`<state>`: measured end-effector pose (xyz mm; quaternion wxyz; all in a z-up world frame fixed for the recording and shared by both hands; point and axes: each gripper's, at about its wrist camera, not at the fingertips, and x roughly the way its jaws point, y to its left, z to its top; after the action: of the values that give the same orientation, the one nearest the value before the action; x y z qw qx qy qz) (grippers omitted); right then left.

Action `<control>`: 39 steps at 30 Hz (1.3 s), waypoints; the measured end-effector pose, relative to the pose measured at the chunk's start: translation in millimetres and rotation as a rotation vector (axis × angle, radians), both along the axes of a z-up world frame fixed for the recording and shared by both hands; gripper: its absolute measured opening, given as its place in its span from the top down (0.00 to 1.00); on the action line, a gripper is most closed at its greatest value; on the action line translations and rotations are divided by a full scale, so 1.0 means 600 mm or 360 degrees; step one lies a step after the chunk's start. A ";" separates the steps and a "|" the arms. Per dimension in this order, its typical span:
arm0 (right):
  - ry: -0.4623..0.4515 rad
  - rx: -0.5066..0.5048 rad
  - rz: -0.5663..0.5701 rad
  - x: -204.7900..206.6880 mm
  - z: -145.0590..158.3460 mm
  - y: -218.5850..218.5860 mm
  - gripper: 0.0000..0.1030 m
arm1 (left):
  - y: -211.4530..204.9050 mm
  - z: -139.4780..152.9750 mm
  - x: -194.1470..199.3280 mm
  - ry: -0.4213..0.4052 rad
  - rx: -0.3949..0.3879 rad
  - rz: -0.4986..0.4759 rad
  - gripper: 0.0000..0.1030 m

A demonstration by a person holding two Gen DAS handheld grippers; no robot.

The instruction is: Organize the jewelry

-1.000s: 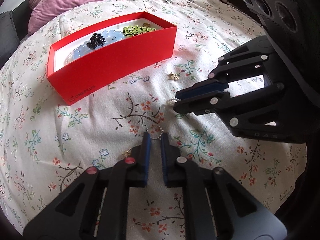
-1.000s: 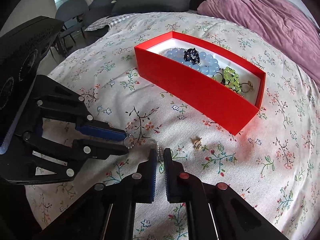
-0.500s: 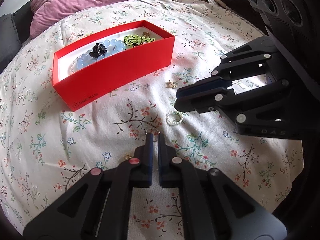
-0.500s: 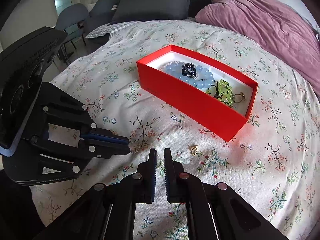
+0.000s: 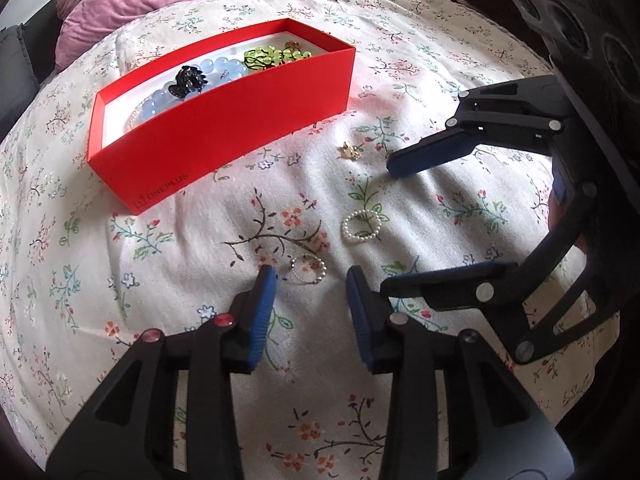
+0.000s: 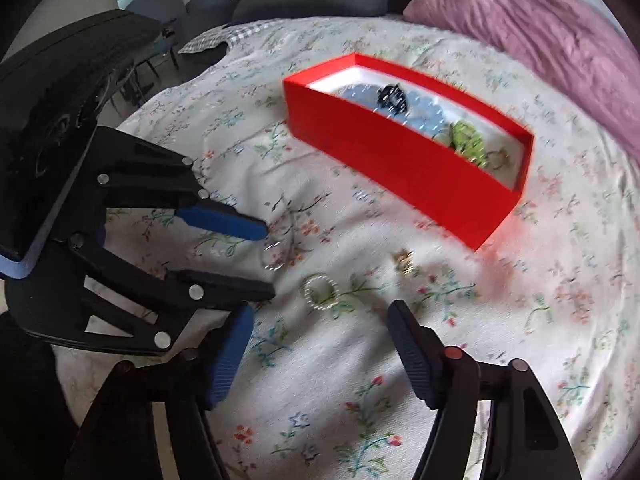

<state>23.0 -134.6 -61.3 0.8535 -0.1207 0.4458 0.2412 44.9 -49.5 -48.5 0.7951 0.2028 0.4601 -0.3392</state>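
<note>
The bed (image 5: 420, 32), under its flowered sheet, carries everything, with a mauve blanket (image 6: 540, 28) bunched at its far edge. On it sits the red box (image 5: 224, 128), already holding blue beads (image 5: 216, 70), a black piece (image 5: 188, 80) and a green beaded piece (image 5: 268, 56).

Nearer the camera, both sets of tongs have changed: half a second ago each was pinched nearly closed above the sheet, and now both are opening. The right tongs (image 6: 320, 354) stand wide, and the left tongs (image 5: 310, 312) are spreading more narrowly. Nothing is between either pair's pads.

The loose jewelry lies on the sheet, outside the box. The small pearl ring (image 5: 362, 226) sits flat between the two tools, in front of the right tongs. A thin silvery beaded chain (image 5: 308, 270) lies just ahead of the left fingertips — apart from them. A small gold charm (image 5: 351, 151) rests nearer the box, untouched.

So both pieces look freshly let go, or each hand is readying a new grip. Either way, three items remain to go into the box — the job seems partly done.
</note>
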 end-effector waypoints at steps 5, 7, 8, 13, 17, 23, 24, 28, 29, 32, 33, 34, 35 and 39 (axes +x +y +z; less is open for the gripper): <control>-0.0003 -0.0031 0.0004 0.001 -0.008 0.000 0.30 | -0.004 -0.002 0.005 -0.0003 -0.0012 0.0006 0.62; -0.0016 -0.0037 0.0011 0.001 -0.011 -0.001 0.30 | -0.004 -0.002 0.005 -0.0006 -0.0016 0.0002 0.62; -0.0023 -0.0041 0.0013 0.000 -0.012 -0.001 0.30 | -0.004 -0.002 0.004 -0.0009 -0.0019 -0.0002 0.64; -0.0048 -0.0047 0.0017 -0.001 -0.014 0.000 0.30 | -0.009 0.001 0.004 -0.0013 -0.0023 -0.0021 0.80; -0.0053 -0.0047 0.0013 -0.001 -0.014 0.001 0.30 | -0.007 0.004 0.004 -0.0015 -0.0026 -0.0019 0.80; -0.0056 -0.0056 0.0005 0.007 -0.013 0.006 0.31 | 0.005 0.013 0.005 -0.0032 -0.0026 0.0001 0.80; -0.0055 -0.0057 0.0003 0.009 -0.013 0.007 0.31 | 0.006 0.014 0.003 -0.0035 -0.0027 0.0005 0.80; -0.0044 -0.0048 -0.0004 0.017 -0.011 0.008 0.43 | 0.009 0.018 -0.007 -0.0042 -0.0032 0.0009 0.80; -0.0039 -0.0045 -0.0007 0.019 -0.011 0.009 0.47 | 0.008 0.019 -0.009 -0.0044 -0.0032 0.0008 0.80; -0.0024 -0.0042 -0.0011 0.022 -0.009 0.010 0.59 | 0.011 0.020 -0.011 -0.0050 -0.0028 0.0002 0.80; -0.0017 -0.0041 -0.0010 0.022 -0.010 0.011 0.60 | 0.010 0.020 -0.013 -0.0051 -0.0025 -0.0001 0.80; -0.0008 -0.0039 -0.0003 0.021 -0.010 0.012 0.63 | 0.009 0.020 -0.012 -0.0053 -0.0022 -0.0002 0.80; 0.0004 -0.0040 0.0003 0.022 -0.010 0.013 0.67 | 0.009 0.020 -0.012 -0.0055 -0.0020 -0.0003 0.80; 0.0054 -0.0018 0.0010 0.023 -0.009 0.017 0.79 | 0.008 0.020 -0.011 -0.0055 -0.0020 0.0008 0.80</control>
<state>36.9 -124.2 -66.6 0.8443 -0.1229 0.4613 0.2434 38.4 -44.5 -36.4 0.8050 0.2026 0.4446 -0.3366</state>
